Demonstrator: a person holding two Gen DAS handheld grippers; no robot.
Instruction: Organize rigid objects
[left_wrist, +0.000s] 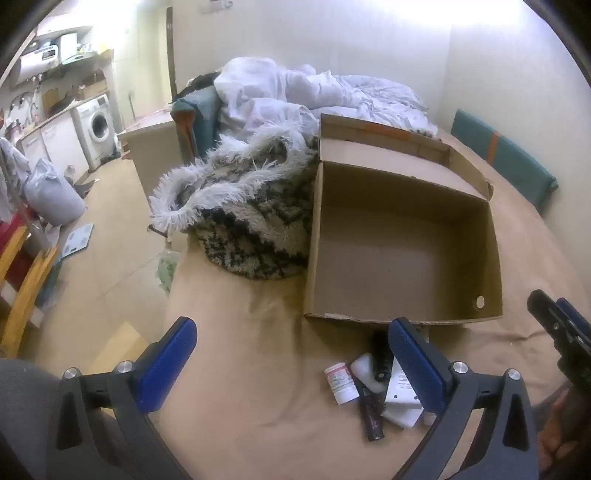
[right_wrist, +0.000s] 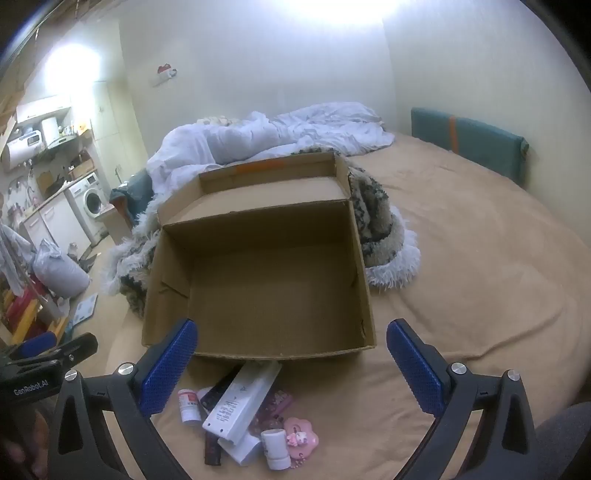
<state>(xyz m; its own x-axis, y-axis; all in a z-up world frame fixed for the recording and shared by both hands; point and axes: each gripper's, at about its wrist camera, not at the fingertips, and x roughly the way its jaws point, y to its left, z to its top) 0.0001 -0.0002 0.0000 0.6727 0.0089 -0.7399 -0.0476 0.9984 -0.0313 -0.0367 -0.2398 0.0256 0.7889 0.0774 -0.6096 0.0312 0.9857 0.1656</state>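
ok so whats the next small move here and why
Probably lower the right gripper onto the white remote atop the pile. Both grippers are open and hold nothing, the cardboard box just behind the pile is empty, and the remote lies topmost, nearly between the right fingers.

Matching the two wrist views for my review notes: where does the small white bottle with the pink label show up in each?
Left wrist: the white bottle with the pink label lies low, right of centre, left of the pile of items.
Right wrist: it lies low, left of centre, beside the left finger.
Shared landmark: the open cardboard box, just beyond the pile.
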